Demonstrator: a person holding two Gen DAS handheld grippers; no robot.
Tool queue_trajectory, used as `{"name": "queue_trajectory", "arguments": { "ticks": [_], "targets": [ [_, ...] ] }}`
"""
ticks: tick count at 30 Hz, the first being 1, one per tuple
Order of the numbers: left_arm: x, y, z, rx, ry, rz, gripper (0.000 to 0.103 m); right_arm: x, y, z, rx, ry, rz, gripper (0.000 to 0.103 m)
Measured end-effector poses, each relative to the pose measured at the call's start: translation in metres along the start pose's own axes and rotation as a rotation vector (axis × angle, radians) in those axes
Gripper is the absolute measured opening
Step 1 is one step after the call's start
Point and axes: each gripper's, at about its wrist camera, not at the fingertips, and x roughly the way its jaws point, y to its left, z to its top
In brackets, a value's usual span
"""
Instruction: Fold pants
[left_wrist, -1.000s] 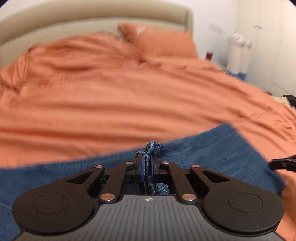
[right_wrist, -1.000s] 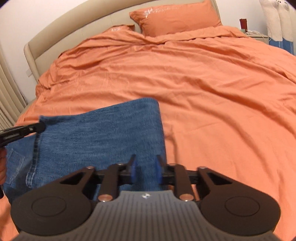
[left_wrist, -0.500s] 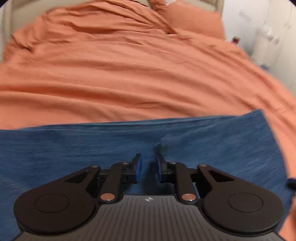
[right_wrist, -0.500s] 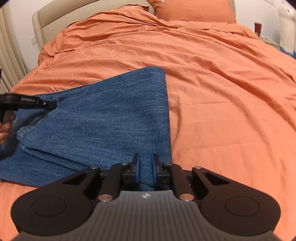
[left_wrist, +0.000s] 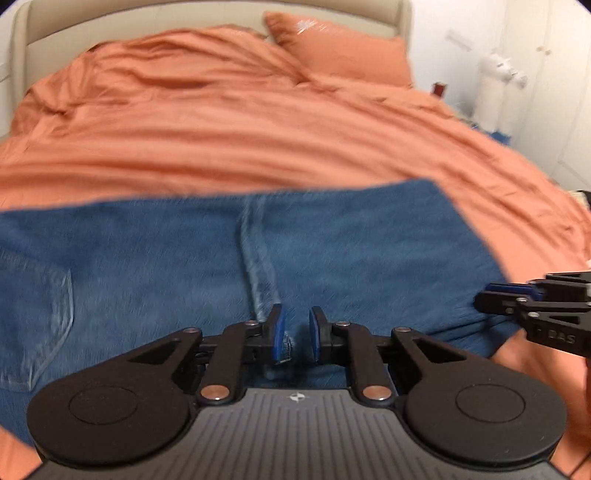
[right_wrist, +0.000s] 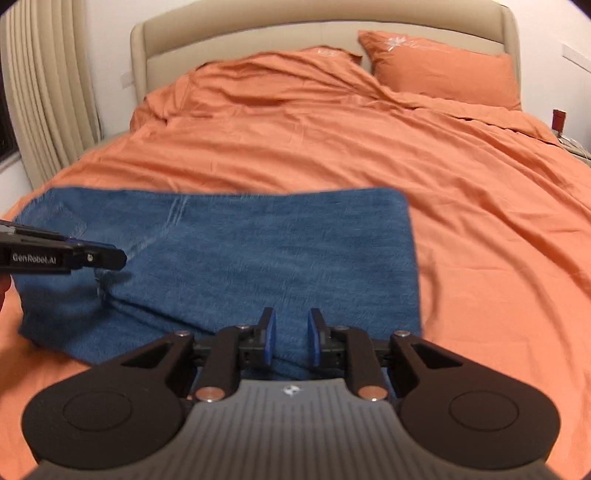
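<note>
Blue jeans (left_wrist: 369, 251) lie folded flat on the orange bed cover (left_wrist: 258, 129), with a back pocket at the left and a hem strip running toward me. My left gripper (left_wrist: 295, 321) hovers low over their near edge. Its jaws are closing but still stand apart, and the hem's end lies loose beside the left pad. In the right wrist view the jeans (right_wrist: 277, 240) form a wide rectangle. My right gripper (right_wrist: 290, 321) is over their near right part, jaws opening, with no cloth pinched. Each gripper shows in the other's view: the right gripper (left_wrist: 487, 299) and the left gripper (right_wrist: 118, 258).
The orange cover runs back to two orange pillows (right_wrist: 439, 66) and a beige headboard (right_wrist: 258, 33). Pleated curtains (right_wrist: 48, 92) hang at the left. A white object (left_wrist: 495, 85) and a small red thing (right_wrist: 559, 118) stand beside the bed at the right.
The left gripper was shut on a bunched denim edge a second ago and has let it go. The cloth now lies flat. The right gripper's pads stand wider apart, and both grippers have drawn back.
</note>
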Motion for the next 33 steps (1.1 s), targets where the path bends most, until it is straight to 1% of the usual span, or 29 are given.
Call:
{"name": "queue_trajectory", "arguments": {
  "ticks": [2,3,4,5,7,8,11,13,15,17,18,19,21,23,24,26,30,33],
  "targets": [
    [0.008,0.005,-0.007,-0.029,0.012,0.024,0.015,0.011,0.001,-0.006,-0.009,0.04,0.0,0.016],
    [0.011,0.007,-0.009,-0.042,0.007,0.038,0.016,0.015,0.002,-0.008,-0.018,0.046,-0.002,0.016],
    [0.013,0.009,-0.012,-0.068,0.007,0.044,0.018,0.018,0.002,-0.011,-0.024,0.048,-0.001,0.016],
    [0.014,0.011,-0.014,-0.104,0.007,0.046,0.022,0.021,0.001,-0.013,-0.02,0.054,0.002,0.017],
    [0.019,0.018,-0.018,-0.181,0.03,0.025,0.025,0.026,0.001,-0.017,-0.018,0.055,-0.001,0.017],
    [0.019,0.021,-0.02,-0.206,0.026,0.024,0.028,0.028,0.002,-0.018,-0.027,0.054,-0.005,0.017],
    [0.014,0.02,-0.02,-0.214,0.019,0.025,0.028,0.029,0.007,-0.018,-0.056,0.052,-0.022,0.016],
    [0.008,0.022,-0.018,-0.215,0.022,0.012,0.028,0.027,0.008,-0.02,-0.063,0.045,-0.032,0.016],
    [-0.003,0.026,-0.017,-0.233,0.031,-0.009,0.029,0.024,0.01,-0.02,-0.072,0.054,-0.042,0.017],
    [-0.019,0.03,-0.019,-0.234,0.013,-0.022,0.029,0.017,0.017,-0.014,-0.117,0.068,-0.059,0.017],
    [-0.029,0.032,-0.019,-0.221,0.001,-0.014,0.029,0.012,0.02,-0.011,-0.133,0.068,-0.061,0.017],
    [-0.038,0.034,-0.02,-0.21,-0.008,-0.006,0.03,0.007,0.021,-0.009,-0.138,0.067,-0.053,0.018],
    [-0.056,0.045,-0.018,-0.206,-0.016,-0.008,0.033,-0.002,0.027,0.0,-0.138,0.065,-0.024,0.025],
    [-0.076,0.061,-0.016,-0.223,-0.021,-0.021,0.037,-0.009,0.038,0.008,-0.166,0.057,-0.013,0.028],
    [-0.086,0.07,-0.013,-0.23,-0.021,-0.021,0.038,-0.011,0.045,0.012,-0.197,0.05,-0.012,0.031],
    [-0.107,0.093,-0.009,-0.252,-0.017,-0.017,0.042,-0.014,0.06,0.019,-0.26,0.043,-0.009,0.032],
    [-0.143,0.145,0.0,-0.271,-0.017,0.042,0.048,-0.012,0.087,0.034,-0.349,0.049,0.021,0.034],
    [-0.161,0.184,0.002,-0.285,-0.011,0.098,0.051,-0.005,0.104,0.046,-0.405,0.066,0.035,0.04]
  ]
}}
